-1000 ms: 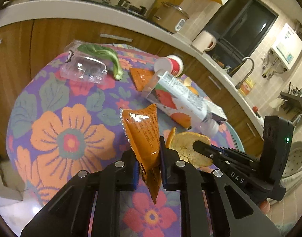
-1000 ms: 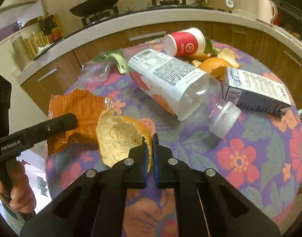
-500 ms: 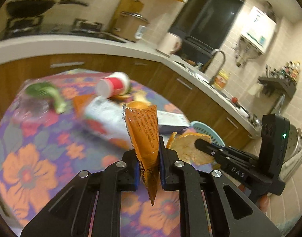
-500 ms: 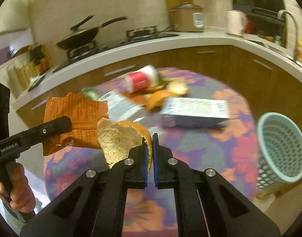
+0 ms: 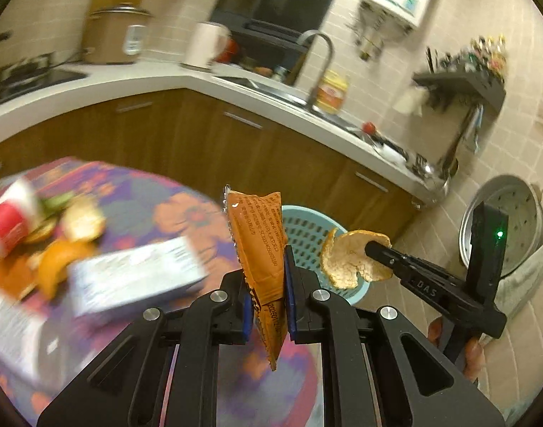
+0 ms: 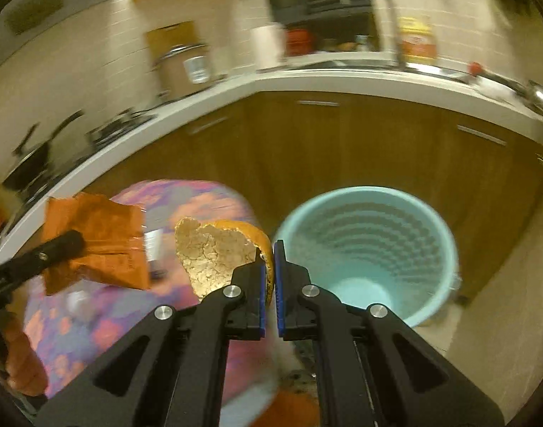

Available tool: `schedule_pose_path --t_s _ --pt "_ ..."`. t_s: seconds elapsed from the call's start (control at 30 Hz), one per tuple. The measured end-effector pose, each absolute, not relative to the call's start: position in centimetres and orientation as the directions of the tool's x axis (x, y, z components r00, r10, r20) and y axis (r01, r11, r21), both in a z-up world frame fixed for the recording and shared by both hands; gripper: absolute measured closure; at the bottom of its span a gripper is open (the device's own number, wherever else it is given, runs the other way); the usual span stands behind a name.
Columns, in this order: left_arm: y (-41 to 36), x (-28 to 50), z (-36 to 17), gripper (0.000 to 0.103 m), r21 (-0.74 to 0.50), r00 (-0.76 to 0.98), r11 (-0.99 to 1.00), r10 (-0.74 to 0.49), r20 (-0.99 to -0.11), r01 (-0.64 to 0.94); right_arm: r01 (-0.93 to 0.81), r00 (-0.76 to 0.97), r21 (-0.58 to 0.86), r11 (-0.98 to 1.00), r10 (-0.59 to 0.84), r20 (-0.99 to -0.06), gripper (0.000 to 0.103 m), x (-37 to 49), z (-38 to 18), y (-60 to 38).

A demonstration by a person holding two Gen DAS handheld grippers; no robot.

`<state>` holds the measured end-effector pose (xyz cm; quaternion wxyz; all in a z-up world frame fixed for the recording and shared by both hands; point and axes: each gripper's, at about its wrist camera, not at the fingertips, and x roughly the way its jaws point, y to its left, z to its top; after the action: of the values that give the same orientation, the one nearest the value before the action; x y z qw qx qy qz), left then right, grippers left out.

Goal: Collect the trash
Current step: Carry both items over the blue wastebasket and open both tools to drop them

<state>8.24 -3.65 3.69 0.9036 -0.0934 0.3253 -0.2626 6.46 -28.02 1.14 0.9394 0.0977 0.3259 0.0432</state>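
Observation:
My left gripper (image 5: 266, 277) is shut on an orange snack wrapper (image 5: 259, 245), held upright in the air; the wrapper also shows in the right wrist view (image 6: 100, 245). My right gripper (image 6: 269, 267) is shut on a piece of orange peel (image 6: 218, 252), seen from the left wrist view too (image 5: 349, 259). A light blue trash basket (image 6: 371, 249) stands on the floor just right of the peel and lies behind the wrapper in the left view (image 5: 307, 235).
The floral-cloth table (image 5: 164, 206) at the left holds a red cup (image 5: 8, 224), orange peels (image 5: 61, 259), a white carton (image 5: 136, 277). Wooden cabinets (image 6: 342, 149) and a counter with a sink stand behind the basket.
Both grippers have swung right, away from the table and towards the blue basket, each keeping its piece. The basket is now large and close in the right wrist view.

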Motion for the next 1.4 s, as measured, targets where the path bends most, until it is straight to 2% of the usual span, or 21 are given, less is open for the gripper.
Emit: schedule_pose_path --t_s 0.3,0.53,0.7,0.77,0.83,0.9,1.03,1.1,1.17,1.4 --pt "-14.7 15.2 0.3 0.091 -0.347 0.54 0.802 -0.588 -0.602 0.486 0.128 0.743 0.208 0.97 0.045 -0.668 0.1 9.5 -3.2 -35.2" --pt "-18.7 17.5 -3.5 0.091 -0.368 0.492 0.794 -0.595 -0.636 0.484 0.157 0.703 0.228 0.961 0.054 -0.709 0.1 11.7 -6.4 -37.4" --pt "-19.2 17.9 -4.6 0.085 -0.362 0.483 0.802 -0.582 -0.654 0.475 0.161 0.677 0.257 0.953 0.083 -0.731 0.098 12.8 -7.9 -38.3" --pt "-19.0 18.1 -4.7 0.063 -0.363 0.489 0.808 -0.575 -0.656 0.463 0.168 0.671 0.25 0.953 0.075 -0.737 0.092 13.2 -8.2 -38.5" --pt "-18.7 18.2 -4.6 0.057 -0.361 0.504 0.816 -0.567 -0.652 0.451 0.171 0.666 0.247 0.954 0.073 -0.742 0.086 13.3 -8.4 -38.5" --pt "-18.5 18.4 -4.7 0.057 -0.364 0.504 0.82 -0.563 -0.655 0.443 0.175 0.666 0.254 0.951 0.076 -0.742 0.083 13.2 -8.6 -38.6" --pt "-18.1 18.2 -4.4 0.049 -0.353 0.521 0.83 -0.549 -0.654 0.431 0.177 0.667 0.255 0.95 0.075 -0.741 0.077 13.0 -8.3 -38.5" --pt "-18.0 18.0 -4.2 0.047 -0.35 0.525 0.832 -0.547 -0.652 0.431 0.175 0.672 0.243 0.954 0.065 -0.738 0.069 12.8 -7.9 -38.3" --pt "-17.9 17.8 -4.1 0.045 -0.346 0.532 0.834 -0.544 -0.649 0.43 0.18 0.685 0.227 0.957 0.044 -0.727 0.05 12.4 -7.5 -38.2" --pt "-17.3 17.3 -3.2 0.045 -0.341 0.554 0.837 -0.541 -0.633 0.428 0.179 0.693 0.185 0.966 0.009 -0.721 0.049 12.0 -6.5 -37.3"
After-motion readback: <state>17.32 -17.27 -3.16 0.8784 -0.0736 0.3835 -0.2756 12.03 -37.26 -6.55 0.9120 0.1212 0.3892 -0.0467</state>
